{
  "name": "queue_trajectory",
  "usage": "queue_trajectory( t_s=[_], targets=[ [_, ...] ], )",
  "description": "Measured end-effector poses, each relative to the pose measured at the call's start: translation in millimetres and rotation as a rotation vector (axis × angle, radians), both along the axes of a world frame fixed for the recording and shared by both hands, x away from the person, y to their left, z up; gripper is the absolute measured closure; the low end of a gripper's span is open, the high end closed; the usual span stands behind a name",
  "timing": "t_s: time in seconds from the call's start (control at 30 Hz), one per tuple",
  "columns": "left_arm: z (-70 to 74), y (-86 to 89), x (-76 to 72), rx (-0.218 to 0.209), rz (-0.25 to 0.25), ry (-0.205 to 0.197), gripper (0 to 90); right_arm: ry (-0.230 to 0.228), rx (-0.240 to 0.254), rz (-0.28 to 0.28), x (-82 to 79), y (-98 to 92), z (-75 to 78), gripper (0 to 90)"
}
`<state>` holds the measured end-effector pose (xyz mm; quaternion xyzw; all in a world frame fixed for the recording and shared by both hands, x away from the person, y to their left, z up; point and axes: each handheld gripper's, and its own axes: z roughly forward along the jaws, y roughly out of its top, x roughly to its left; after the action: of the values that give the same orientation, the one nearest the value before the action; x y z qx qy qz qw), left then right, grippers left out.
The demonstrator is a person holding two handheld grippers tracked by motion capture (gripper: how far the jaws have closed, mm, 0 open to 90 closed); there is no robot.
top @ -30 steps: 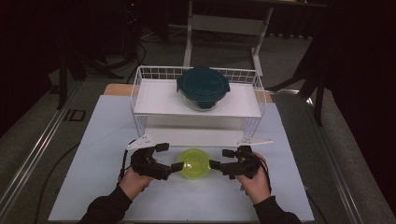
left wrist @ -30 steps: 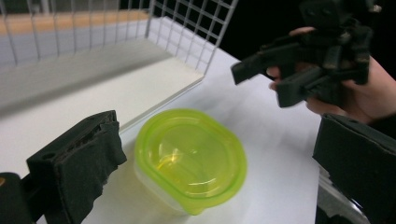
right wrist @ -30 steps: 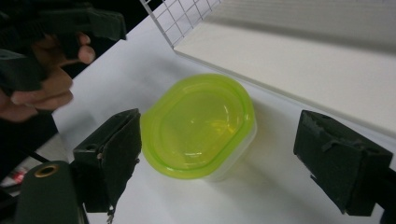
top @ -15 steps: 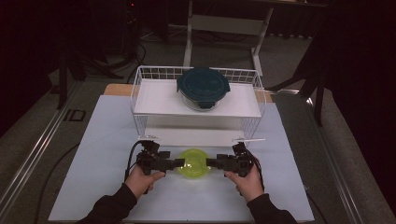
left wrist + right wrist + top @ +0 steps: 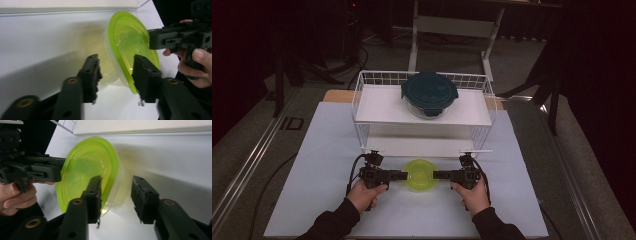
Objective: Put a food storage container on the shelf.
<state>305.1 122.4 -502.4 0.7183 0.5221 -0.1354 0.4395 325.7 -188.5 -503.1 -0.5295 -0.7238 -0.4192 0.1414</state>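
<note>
A clear tub with a yellow-green lid stands on the white table, just in front of the wire rack. My left gripper reaches it from the left and my right gripper from the right. Both are rolled on their sides, one jaw over the lid and one down by the tub's body. Both pairs of jaws have just been closing with the tub's edge between them. A narrow gap shows beside the tub in the right gripper view. Each gripper view also shows the other gripper at the tub's far edge.
A white wire rack stands behind the tub, with a white shelf and a lower board. A glass bowl with a dark teal lid sits on the upper shelf. Cables trail from both grippers. Dark floor and stand legs surround the table.
Both hands have come down and inward to the tub. The wide-spread jaws have narrowed around its left and right edges. The tub itself has stayed in place.
</note>
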Motion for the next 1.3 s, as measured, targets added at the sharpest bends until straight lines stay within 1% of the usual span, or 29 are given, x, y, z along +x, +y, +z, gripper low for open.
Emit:
queue_trajectory(
  t_s=[0.07, 0.1, 0.13, 0.17, 0.2, 0.3, 0.37, 0.43, 0.47, 0.5, 0.53, 0.6, 0.73, 0.77, 0.8, 0.83, 0.87, 0.9, 0.93, 0.97, 1.0, 1.07, 1.1, 1.13, 1.17, 1.2, 1.23, 1.27, 1.3],
  targets=[
    [-0.5, -0.7, 0.4, -0.021, -0.005, 0.010, 63.5, 0.008, 0.010, 0.006, -0.3, 0.8, 0.7, 67.9],
    [-0.8, -1.7, 0.6, -0.017, -0.011, 0.015, 64.6, 0.013, 0.009, 0.006, -0.8, 1.6, 1.6, 69.5],
    [-0.8, -1.7, 0.6, -0.017, -0.011, 0.015, 69.2, 0.013, 0.009, 0.006, -0.8, 1.6, 1.6, 69.5],
    [-1.8, -3.1, 0.0, -0.012, -0.014, 0.014, 69.2, 0.022, 0.016, 0.012, -1.2, 3.1, 2.2, 72.1],
    [-4.3, -3.1, -0.3, -0.029, -0.021, 0.028, 72.7, 0.030, 0.024, 0.025, -2.6, 5.5, 2.3, 74.5],
    [-4.4, -2.3, -0.6, -0.026, -0.027, 0.030, 74.5, 0.054, 0.046, 0.037, -3.7, 5.8, 2.3, 76.0],
    [-4.2, -1.9, -1.3, -0.029, -0.028, 0.033, 75.4, 0.053, 0.045, 0.038, -4.4, 5.8, 2.9, 76.2],
    [-2.7, -2.3, -3.3, -0.021, -0.029, 0.023, 76.8, 0.053, 0.046, 0.038, -6.3, 5.7, 4.4, 77.4],
    [0.1, -2.9, -5.7, -0.002, -0.026, 0.013, 77.8, 0.049, 0.047, 0.033, -8.7, 5.1, 6.5, 79.3],
    [0.1, -2.9, -5.7, -0.002, -0.026, 0.013, 79.1, 0.049, 0.047, 0.033, -8.7, 5.1, 6.5, 79.3],
    [2.0, -4.5, -7.7, 0.018, -0.020, 0.013, 79.7, 0.040, 0.046, 0.032, -11.3, 5.4, 9.4, 80.8],
    [2.1, -5.2, -9.0, 0.020, -0.017, 0.015, 80.2, 0.023, 0.029, 0.032, -13.6, 6.4, 12.1, 81.2],
    [3.6, -6.1, -10.0, 0.027, -0.023, 0.010, 80.3, 0.015, 0.020, 0.028, -15.6, 6.8, 13.6, 81.3],
    [4.6, -6.0, -10.3, 0.020, -0.025, 0.007, 80.4, 0.012, 0.017, 0.028, -16.4, 6.7, 14.5, 81.3],
    [9.1, -5.5, -11.6, 0.010, -0.022, -0.001, 80.8, 0.008, 0.024, 0.030, -17.5, 5.5, 17.4, 81.3],
    [9.1, -5.5, -11.6, 0.010, -0.022, -0.001, 81.0, 0.008, 0.024, 0.030, -17.5, 5.5, 17.4, 81.3],
    [12.4, -5.3, -12.3, 0.008, -0.024, -0.010, 81.1, -0.004, 0.032, 0.030, -18.9, 4.3, 22.6, 81.3],
    [20.0, -5.8, -14.0, 0.003, -0.021, -0.027, 81.1, -0.014, 0.033, 0.032, -19.5, 3.7, 26.1, 81.3],
    [24.0, -5.8, -14.8, 0.002, -0.020, -0.039, 81.2, -0.024, 0.035, 0.033, -20.1, 3.1, 29.7, 81.3],
    [24.0, -5.8, -14.8, 0.002, -0.020, -0.039, 81.3, -0.033, 0.036, 0.033, -20.9, 2.5, 33.7, 81.3],
    [31.6, -6.0, -15.8, -0.007, -0.014, -0.052, 81.4, -0.041, 0.039, 0.033, -21.4, 2.1, 37.5, 81.3],
    [35.1, -5.7, -16.1, -0.007, -0.017, -0.060, 81.5, -0.054, 0.041, 0.030, -22.7, 1.6, 45.0, 81.3],
    [38.4, -5.6, -16.4, -0.009, -0.017, -0.062, 81.5, -0.054, 0.041, 0.030, -22.7, 1.6, 45.0, 81.3],
    [45.4, -6.0, -17.5, -0.003, -0.016, -0.078, 81.6, -0.069, 0.036, 0.029, -24.0, 2.0, 51.8, 81.3],
    [45.4, -6.0, -17.5, -0.003, -0.016, -0.078, 81.6, -0.069, 0.036, 0.029, -24.0, 2.0, 51.8, 81.3],
    [53.2, -5.6, -18.6, -0.004, -0.016, -0.092, 81.6, -0.079, 0.038, 0.030, -25.1, 2.1, 58.7, 81.3],
    [53.2, -5.6, -18.6, -0.004, -0.016, -0.092, 81.6, -0.088, 0.040, 0.032, -25.5, 1.9, 62.3, 81.3],
    [61.9, -5.3, -20.6, -0.007, -0.014, -0.108, 81.6, -0.096, 0.042, 0.034, -25.8, 1.8, 66.2, 81.3],
    [61.9, -5.3, -20.6, -0.007, -0.014, -0.108, 81.6, -0.096, 0.042, 0.034, -25.8, 1.8, 66.2, 81.3]
  ],
)
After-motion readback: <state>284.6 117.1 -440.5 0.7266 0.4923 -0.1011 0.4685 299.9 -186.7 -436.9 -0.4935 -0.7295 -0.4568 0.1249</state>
